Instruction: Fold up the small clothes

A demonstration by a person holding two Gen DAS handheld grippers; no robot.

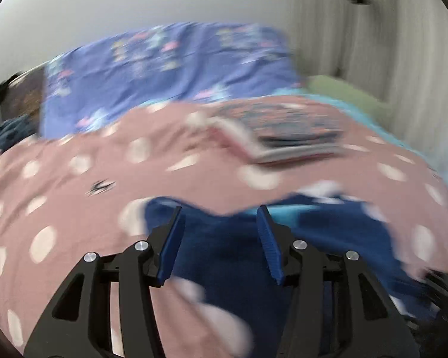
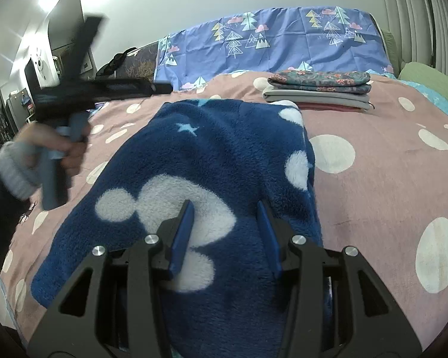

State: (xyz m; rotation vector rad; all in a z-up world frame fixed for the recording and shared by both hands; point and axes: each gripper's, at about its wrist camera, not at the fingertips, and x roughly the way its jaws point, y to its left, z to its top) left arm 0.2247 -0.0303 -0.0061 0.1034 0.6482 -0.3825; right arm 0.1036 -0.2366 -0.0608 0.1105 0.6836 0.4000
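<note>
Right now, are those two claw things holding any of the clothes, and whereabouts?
Nothing is held. The left gripper and right gripper are both open above the blue fleece garment, pinching no cloth.

Blue fleece garment (image 2: pixel 212 161) on dotted bedspread (image 2: pixel 382 185) (folded stack (image 2: pixel 318 89) behind), fingers (image 2: pixel 182 235) apart

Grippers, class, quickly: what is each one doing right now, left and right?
Left gripper: open, holding nothing, over the blue fleece garment.
Right gripper: open, holding nothing, above the blue fleece garment.
</note>
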